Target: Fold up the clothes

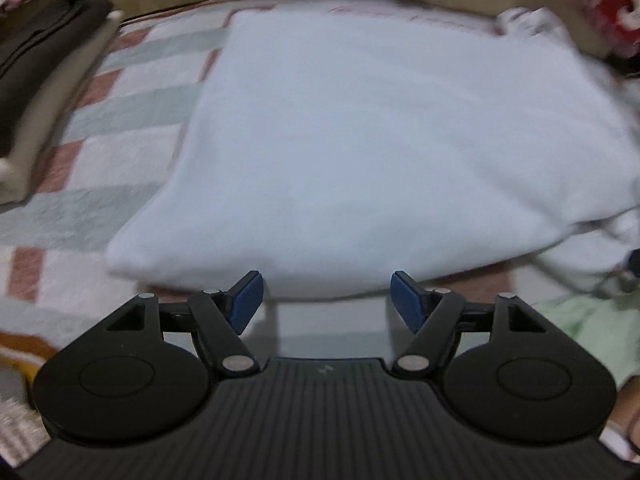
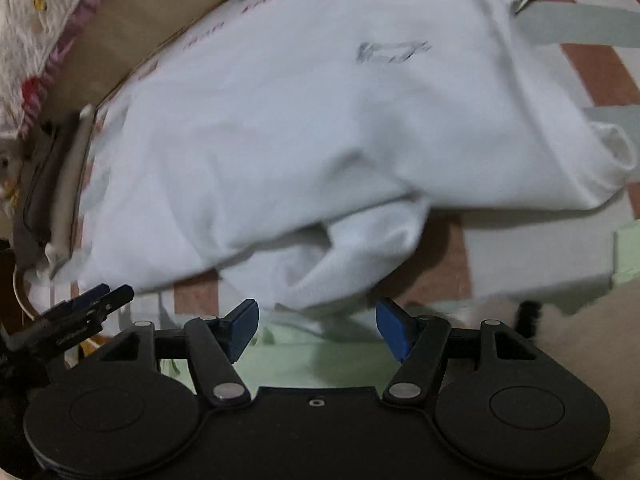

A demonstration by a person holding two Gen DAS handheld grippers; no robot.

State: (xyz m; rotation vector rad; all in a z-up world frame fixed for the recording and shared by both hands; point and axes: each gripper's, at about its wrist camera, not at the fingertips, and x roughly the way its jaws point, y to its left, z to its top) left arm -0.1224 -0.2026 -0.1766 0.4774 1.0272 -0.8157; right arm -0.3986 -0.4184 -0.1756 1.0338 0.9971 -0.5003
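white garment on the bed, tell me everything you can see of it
The white, soft, fleecy-looking garment is partly folded into a broad, roughly rectangular pad lying flat on the checked pink, grey and white bedcover. Its left edge is straight; on its right side loose bunched cloth spills out. The right wrist view shows a small blurred grey mark on its top. Neither pair of jaws touches it.

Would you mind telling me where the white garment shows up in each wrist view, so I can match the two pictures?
Left wrist view: the white garment fills the centre and right, lying folded beyond the open left gripper.
Right wrist view: the white garment spans the centre, a faint grey print near its top, beyond the open right gripper.
Shared landmark: the stack of dark and cream folded clothes, at the left edge of both.
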